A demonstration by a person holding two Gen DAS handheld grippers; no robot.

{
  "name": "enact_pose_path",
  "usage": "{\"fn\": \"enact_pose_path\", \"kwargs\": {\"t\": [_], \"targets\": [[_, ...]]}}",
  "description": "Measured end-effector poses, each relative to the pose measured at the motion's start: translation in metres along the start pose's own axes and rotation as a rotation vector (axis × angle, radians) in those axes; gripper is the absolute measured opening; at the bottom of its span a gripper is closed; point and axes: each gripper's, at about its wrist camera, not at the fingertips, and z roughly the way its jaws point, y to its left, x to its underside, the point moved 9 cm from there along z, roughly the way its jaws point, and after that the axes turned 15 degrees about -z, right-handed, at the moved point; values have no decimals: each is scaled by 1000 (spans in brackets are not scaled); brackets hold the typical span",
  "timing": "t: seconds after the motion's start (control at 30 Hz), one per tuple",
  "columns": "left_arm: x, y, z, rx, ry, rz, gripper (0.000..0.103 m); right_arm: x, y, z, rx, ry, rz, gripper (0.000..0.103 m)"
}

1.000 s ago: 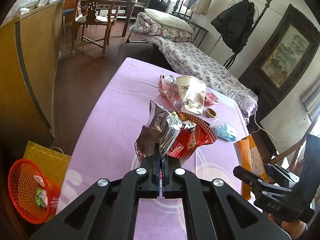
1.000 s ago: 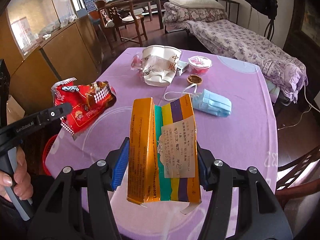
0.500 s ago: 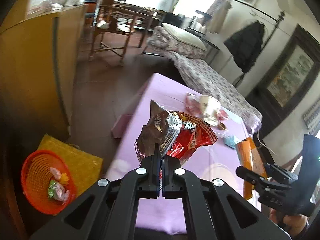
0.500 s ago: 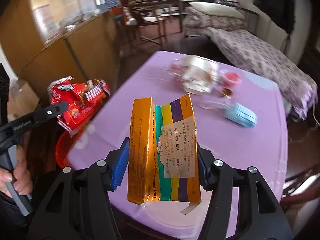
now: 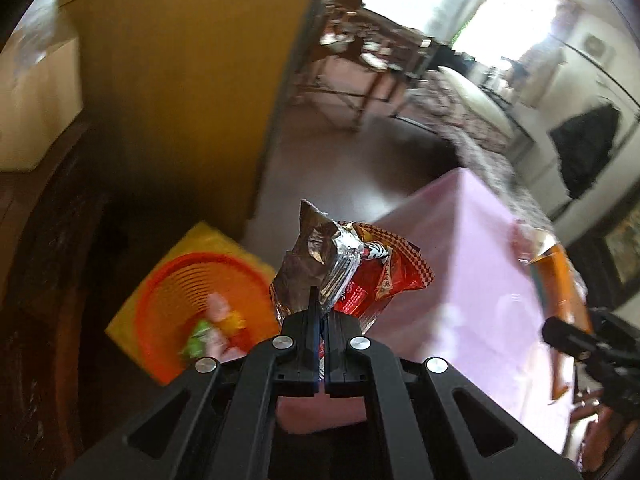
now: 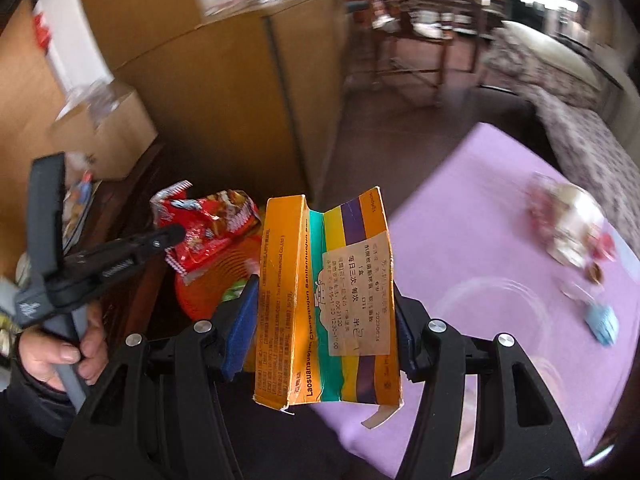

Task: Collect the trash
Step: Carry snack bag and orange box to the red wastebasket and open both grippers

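The left gripper (image 5: 320, 312), jaws pressed together, pinches a crumpled red-and-foil snack bag (image 5: 344, 276) just off the edge of the purple-clothed table (image 5: 472, 280). Beside it, the right gripper (image 6: 324, 316) clamps a flattened orange medicine carton (image 6: 326, 300) between its blue pads (image 6: 240, 332); the carton hangs above the table's near corner. On the dark floor below sits an orange plastic basket (image 5: 176, 280), resting on a yellow bag (image 5: 200, 236) and holding a few wrappers, green and pink among them, too blurred to name. More litter, a white crumpled cup (image 6: 572, 224) and a blue face mask (image 6: 602, 322), waits on the cloth. The risk, as I judge it: the bag is light and wide, and let go while off-centre it could flutter past the rim to the floor. The stiff carton could strike the rim and tip the light basket.
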Motion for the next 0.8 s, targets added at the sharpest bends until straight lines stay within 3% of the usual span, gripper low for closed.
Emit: {"fn": "enact_pose_path", "kwargs": {"t": [0.3, 0.8], "targets": [[-14, 84, 13, -112, 12, -90, 2, -41, 73, 56, -138, 76, -104, 58], [-15, 120, 46, -149, 58, -170, 2, -58, 118, 139, -242, 199, -88, 58]]}}
